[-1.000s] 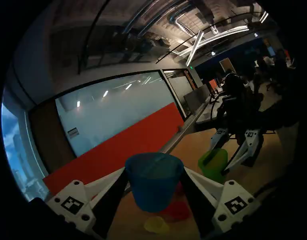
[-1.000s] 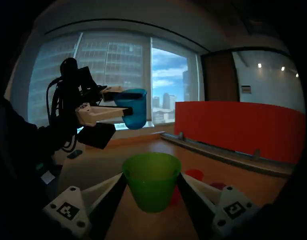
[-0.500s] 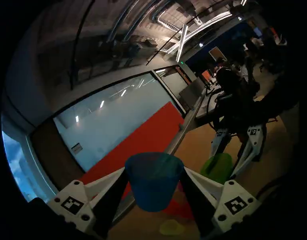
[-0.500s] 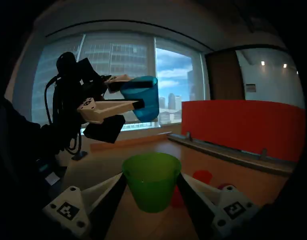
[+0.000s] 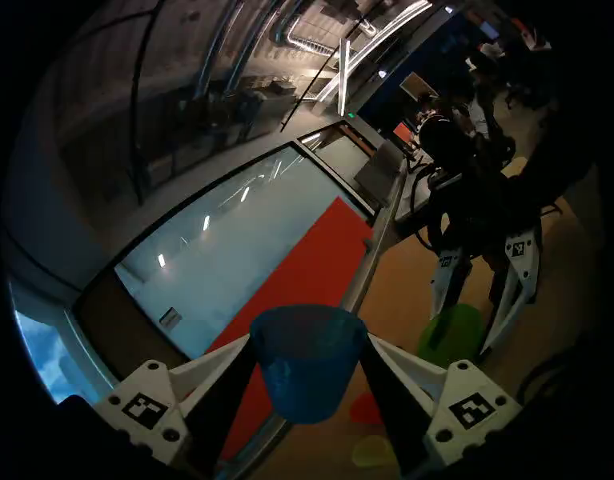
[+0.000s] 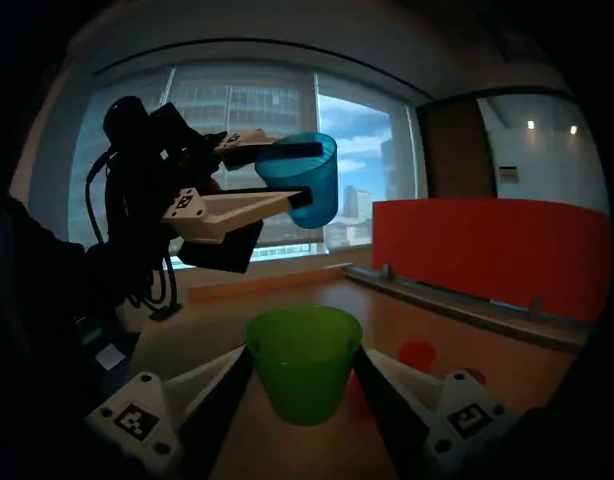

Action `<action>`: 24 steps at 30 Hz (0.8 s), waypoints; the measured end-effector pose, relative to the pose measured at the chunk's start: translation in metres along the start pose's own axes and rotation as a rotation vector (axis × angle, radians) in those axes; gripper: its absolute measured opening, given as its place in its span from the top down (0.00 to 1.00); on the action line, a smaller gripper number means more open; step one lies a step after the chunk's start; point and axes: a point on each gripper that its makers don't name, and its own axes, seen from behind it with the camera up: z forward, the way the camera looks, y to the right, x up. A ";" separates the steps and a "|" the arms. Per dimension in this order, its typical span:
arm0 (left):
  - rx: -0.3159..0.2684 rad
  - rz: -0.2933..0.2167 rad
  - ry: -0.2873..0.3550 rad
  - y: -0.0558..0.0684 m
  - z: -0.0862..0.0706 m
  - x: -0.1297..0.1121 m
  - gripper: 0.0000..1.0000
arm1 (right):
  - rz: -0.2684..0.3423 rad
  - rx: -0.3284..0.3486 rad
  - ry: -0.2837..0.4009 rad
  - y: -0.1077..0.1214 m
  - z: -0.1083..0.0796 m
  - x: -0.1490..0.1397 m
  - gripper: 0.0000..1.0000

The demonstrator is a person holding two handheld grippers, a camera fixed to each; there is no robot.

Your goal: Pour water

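Observation:
My left gripper (image 5: 307,376) is shut on a blue cup (image 5: 308,364), held between both white fingers. In the right gripper view that blue cup (image 6: 300,179) hangs high at upper left of centre, tilted, gripped by the left gripper (image 6: 294,174) above the table. My right gripper (image 6: 304,372) is shut on a green cup (image 6: 304,360), upright and low over the wooden table (image 6: 435,328). In the left gripper view the green cup (image 5: 452,334) sits lower right, between the right gripper's fingers (image 5: 507,296).
An orange partition (image 6: 499,248) with a grey rail runs along the table's far side. Small red (image 6: 417,354) and yellow (image 5: 372,450) cups stand on the table. Large windows lie behind the left gripper. A person's dark sleeve (image 6: 34,280) is at left.
The left gripper has risen and rolled, tilting the blue cup, and come closer to the green cup. The right gripper with the green cup has stayed almost still.

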 end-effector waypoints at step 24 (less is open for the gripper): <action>0.021 0.185 -0.017 -0.005 0.007 0.008 0.14 | -0.004 0.029 -0.002 -0.010 0.013 0.005 0.11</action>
